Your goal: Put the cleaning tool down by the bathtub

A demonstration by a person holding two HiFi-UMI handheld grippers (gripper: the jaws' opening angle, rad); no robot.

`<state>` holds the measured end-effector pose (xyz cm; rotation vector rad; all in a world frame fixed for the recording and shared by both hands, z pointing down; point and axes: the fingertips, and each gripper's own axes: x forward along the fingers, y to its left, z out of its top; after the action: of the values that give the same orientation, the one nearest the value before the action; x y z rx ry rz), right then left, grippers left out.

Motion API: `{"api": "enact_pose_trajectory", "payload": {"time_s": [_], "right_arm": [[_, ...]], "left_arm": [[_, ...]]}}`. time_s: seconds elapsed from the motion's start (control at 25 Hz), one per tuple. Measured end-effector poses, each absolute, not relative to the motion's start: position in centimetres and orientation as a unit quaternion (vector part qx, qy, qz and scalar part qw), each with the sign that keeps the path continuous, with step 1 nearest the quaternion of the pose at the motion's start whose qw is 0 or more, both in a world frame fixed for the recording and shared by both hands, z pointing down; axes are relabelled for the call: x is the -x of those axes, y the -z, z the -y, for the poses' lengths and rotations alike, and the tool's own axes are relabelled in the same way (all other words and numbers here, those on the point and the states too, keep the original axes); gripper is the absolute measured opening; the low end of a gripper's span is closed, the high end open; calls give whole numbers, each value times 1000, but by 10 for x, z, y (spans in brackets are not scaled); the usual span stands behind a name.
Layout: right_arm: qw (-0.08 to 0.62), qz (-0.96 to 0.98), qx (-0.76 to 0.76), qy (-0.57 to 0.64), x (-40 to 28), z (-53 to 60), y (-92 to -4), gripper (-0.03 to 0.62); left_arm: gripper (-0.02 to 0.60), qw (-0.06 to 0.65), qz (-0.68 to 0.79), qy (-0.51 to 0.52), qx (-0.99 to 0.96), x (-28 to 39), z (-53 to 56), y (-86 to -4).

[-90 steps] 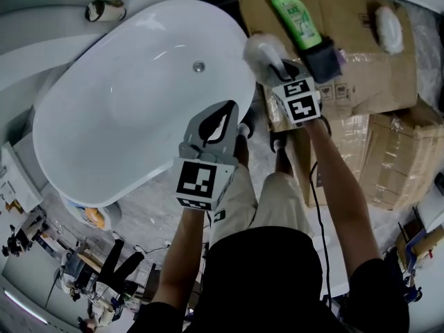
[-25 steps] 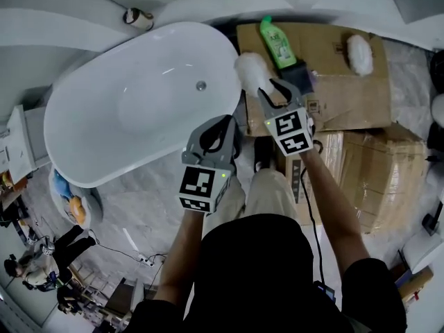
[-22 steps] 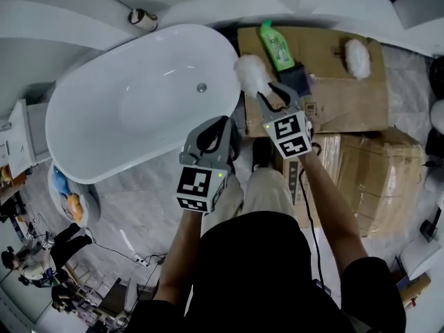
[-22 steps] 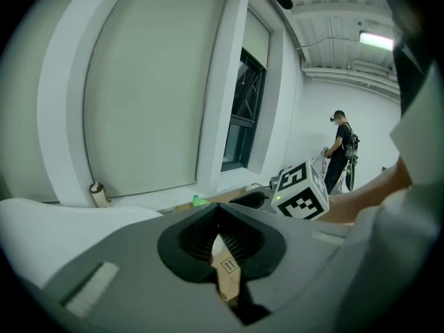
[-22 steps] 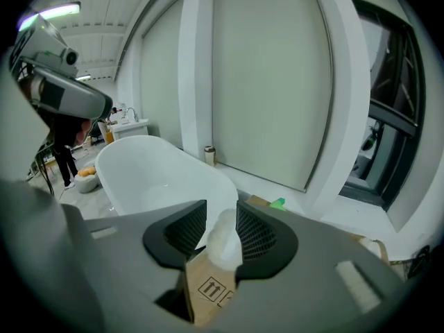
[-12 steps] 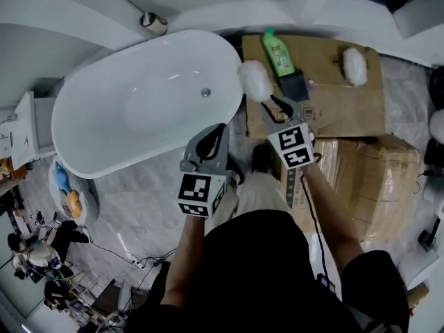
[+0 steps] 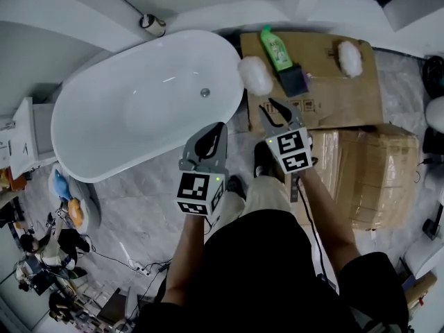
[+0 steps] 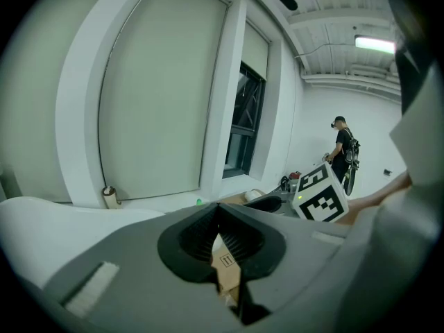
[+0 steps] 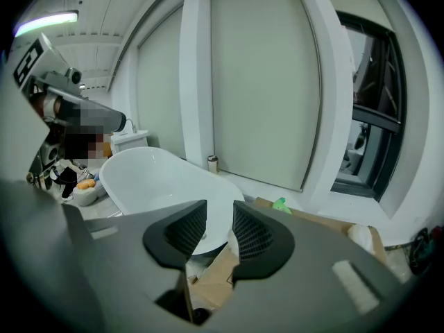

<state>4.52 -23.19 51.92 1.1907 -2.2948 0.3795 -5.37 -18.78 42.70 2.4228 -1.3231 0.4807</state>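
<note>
The fluffy cleaning tool (image 7: 254, 75) lay at the cardboard's (image 7: 326, 96) left edge, just beside the bathtub (image 7: 139, 109). The right gripper (image 7: 275, 109) had its jaws apart and empty, near it — a careless swing could push it off. The left gripper (image 7: 216, 129) had its jaws together.

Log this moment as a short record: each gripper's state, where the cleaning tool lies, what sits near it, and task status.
left gripper: jaws together, holding nothing
right gripper: jaws apart, nothing between them
cleaning tool: fluffy white, lying on the cardboard right by the bathtub rim, clear of both grippers
nearby on cardboard: green bottle, dark block, second white pad
task status: tool appears set down beside the tub
</note>
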Motion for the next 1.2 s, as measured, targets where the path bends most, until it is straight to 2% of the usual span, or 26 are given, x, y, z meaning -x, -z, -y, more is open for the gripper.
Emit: {"api": "enact_pose_trajectory", "payload": {"time_s": [0.52,1.2], "right_arm": [[252,831,-483,-115,-20,151,-480,117],[218,828,-513,-61,13,46,-398,60]], "left_arm": [[-2,153,464,-135,-862,109,112,-404],[-2,120,448,-82,-882,145,34,-360]]}}
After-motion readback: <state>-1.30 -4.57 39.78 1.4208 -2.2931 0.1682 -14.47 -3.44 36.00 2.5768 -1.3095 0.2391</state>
